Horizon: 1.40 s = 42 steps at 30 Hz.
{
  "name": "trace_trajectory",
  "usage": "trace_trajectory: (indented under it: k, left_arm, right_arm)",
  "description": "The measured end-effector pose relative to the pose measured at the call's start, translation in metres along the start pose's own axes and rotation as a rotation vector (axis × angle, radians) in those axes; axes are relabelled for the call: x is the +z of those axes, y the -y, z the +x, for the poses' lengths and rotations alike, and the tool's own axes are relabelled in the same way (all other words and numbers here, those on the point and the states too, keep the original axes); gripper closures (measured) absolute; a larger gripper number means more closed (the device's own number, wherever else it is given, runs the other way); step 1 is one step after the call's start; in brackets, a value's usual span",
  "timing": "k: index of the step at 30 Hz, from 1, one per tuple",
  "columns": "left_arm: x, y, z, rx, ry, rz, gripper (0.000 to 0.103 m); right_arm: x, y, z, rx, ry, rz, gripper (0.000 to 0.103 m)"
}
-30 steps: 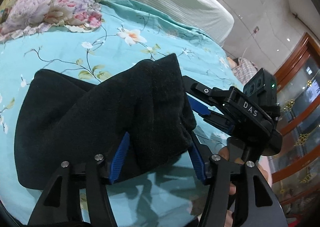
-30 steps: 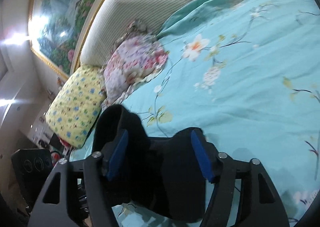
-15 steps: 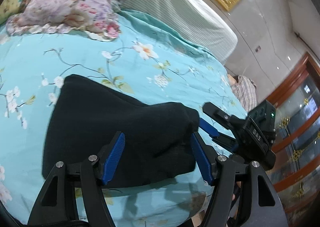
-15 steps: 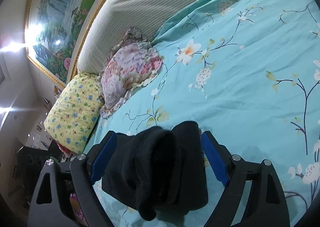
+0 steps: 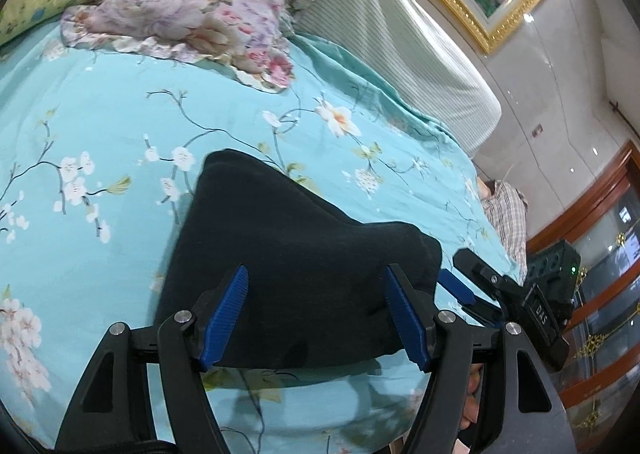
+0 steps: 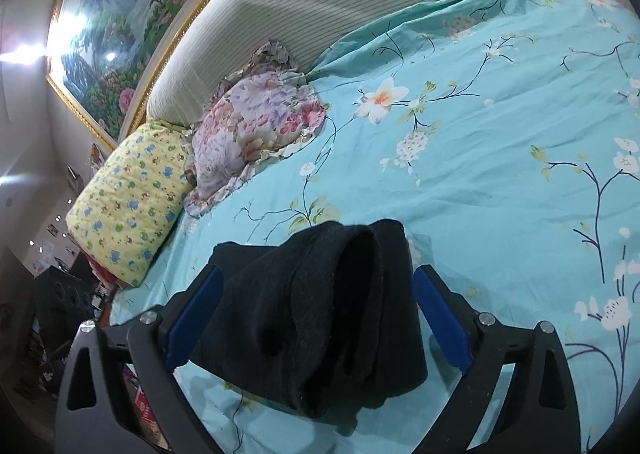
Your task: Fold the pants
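The black pants (image 5: 288, 250) lie folded in a thick bundle on the turquoise flowered bedspread (image 5: 120, 125), near its front edge. My left gripper (image 5: 316, 310) is open, its blue pads on either side of the bundle's near edge, apart from the cloth. My right gripper (image 6: 316, 314) is open too, its jaws wide on both sides of the bundle's rolled end (image 6: 320, 314). The right gripper also shows in the left wrist view (image 5: 460, 286), at the bundle's right end.
A pink flowered pillow (image 5: 188, 9) and a yellow patterned pillow (image 6: 132, 189) lie at the head of the bed against a striped headboard (image 5: 384, 53). A framed painting (image 6: 132, 13) hangs above. A wooden glass cabinet (image 5: 600, 254) stands to the right.
Both grippers have let go of the pants, opened wide and drawn back a little. The bundle has dropped and settled flat on the bedspread.
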<state>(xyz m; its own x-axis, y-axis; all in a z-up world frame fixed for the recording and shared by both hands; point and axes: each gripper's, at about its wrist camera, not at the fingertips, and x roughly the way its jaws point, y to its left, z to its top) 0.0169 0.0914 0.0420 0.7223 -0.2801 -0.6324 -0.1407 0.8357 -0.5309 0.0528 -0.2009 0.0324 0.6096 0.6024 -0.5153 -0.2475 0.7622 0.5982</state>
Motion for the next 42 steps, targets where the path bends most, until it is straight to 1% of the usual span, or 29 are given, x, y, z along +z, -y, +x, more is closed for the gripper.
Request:
trace_trajectory:
  k: [11, 17, 22, 30, 42]
  left_arm:
    - [0.0, -0.029, -0.008, 0.025, 0.018, -0.071, 0.027]
    - [0.0, -0.043, -0.007, 0.038, 0.012, -0.099, 0.026]
    - [0.002, -0.05, -0.002, 0.05, -0.005, -0.113, 0.025]
    - [0.002, -0.053, 0.007, 0.059, -0.024, -0.122, 0.024]
    - [0.005, -0.052, 0.034, 0.085, -0.074, -0.125, 0.024]
  right_arm:
    - [-0.013, -0.011, 0.002, -0.051, -0.019, -0.025, 0.006]
    - [-0.022, -0.01, 0.007, -0.085, -0.044, -0.021, 0.006]
    - [-0.026, -0.009, 0.012, -0.098, -0.058, -0.026, 0.006]
    - [-0.029, -0.005, 0.021, -0.112, -0.083, -0.024, 0.006]
    - [-0.03, 0.0, 0.029, -0.103, -0.096, -0.024, 0.006]
